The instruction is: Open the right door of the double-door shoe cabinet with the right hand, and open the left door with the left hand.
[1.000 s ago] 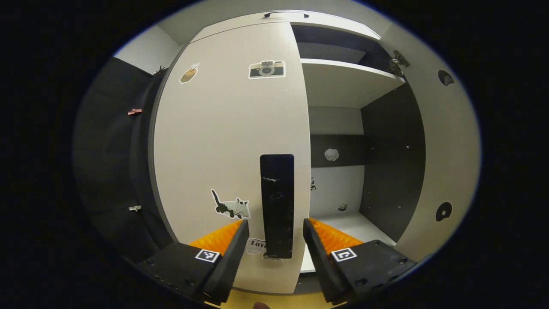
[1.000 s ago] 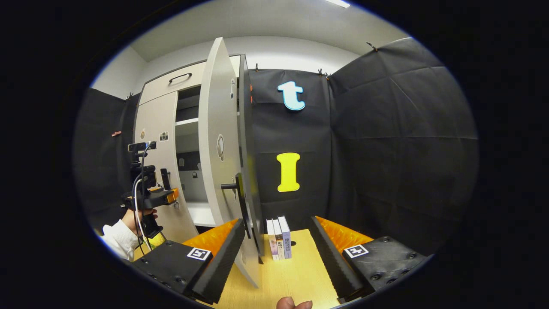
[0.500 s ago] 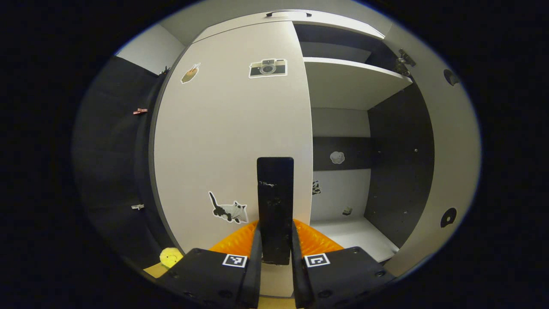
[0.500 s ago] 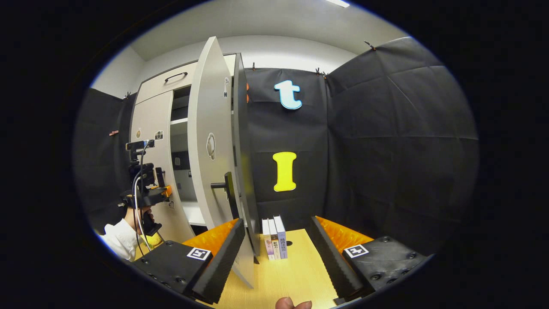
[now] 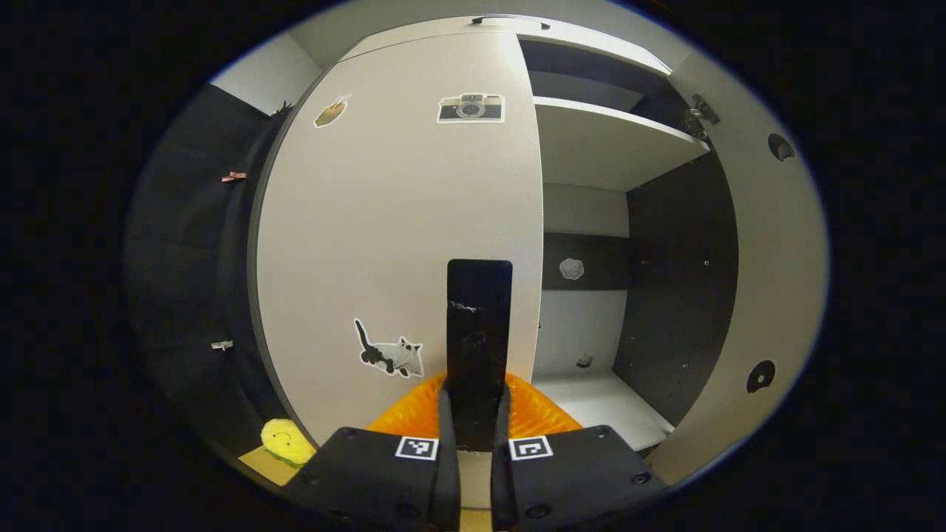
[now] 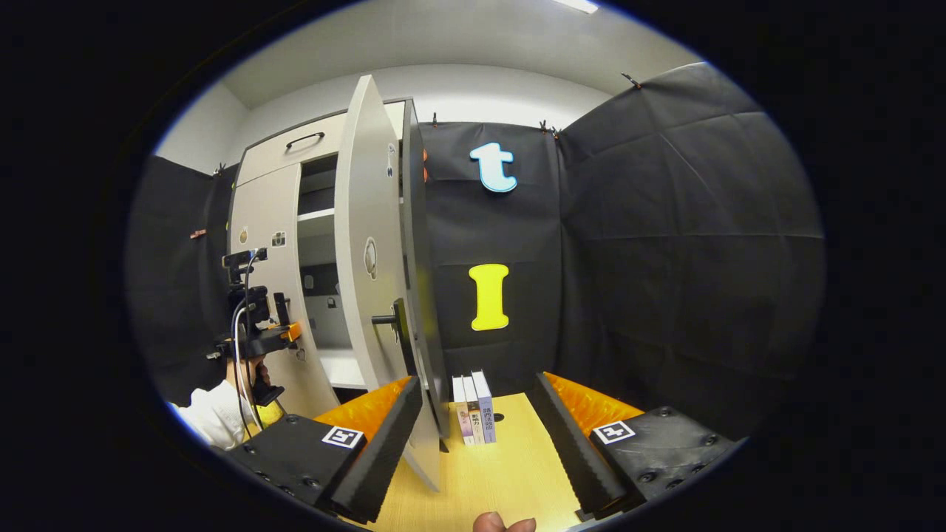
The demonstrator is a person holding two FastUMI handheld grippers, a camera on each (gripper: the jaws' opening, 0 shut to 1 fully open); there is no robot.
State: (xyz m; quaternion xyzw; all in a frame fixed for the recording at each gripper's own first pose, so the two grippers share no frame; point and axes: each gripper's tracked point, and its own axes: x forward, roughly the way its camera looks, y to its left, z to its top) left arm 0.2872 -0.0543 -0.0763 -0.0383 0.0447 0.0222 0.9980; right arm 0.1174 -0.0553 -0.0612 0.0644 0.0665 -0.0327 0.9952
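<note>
On left door handle (image 5: 479,347), left gripper (image 5: 473,473) clamped

The right gripper (image 6: 473,436), fingers spread wide, faces the swung-open right door (image 6: 369,251).

Three upright books (image 6: 474,408), wooden table (image 6: 510,473), yellow plush toy (image 5: 284,440)

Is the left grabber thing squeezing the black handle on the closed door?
Touching. In the left gripper view, the left hand-held gripper has both fingers pressed against the sides of the black handle on the left door, with no gap.
</note>
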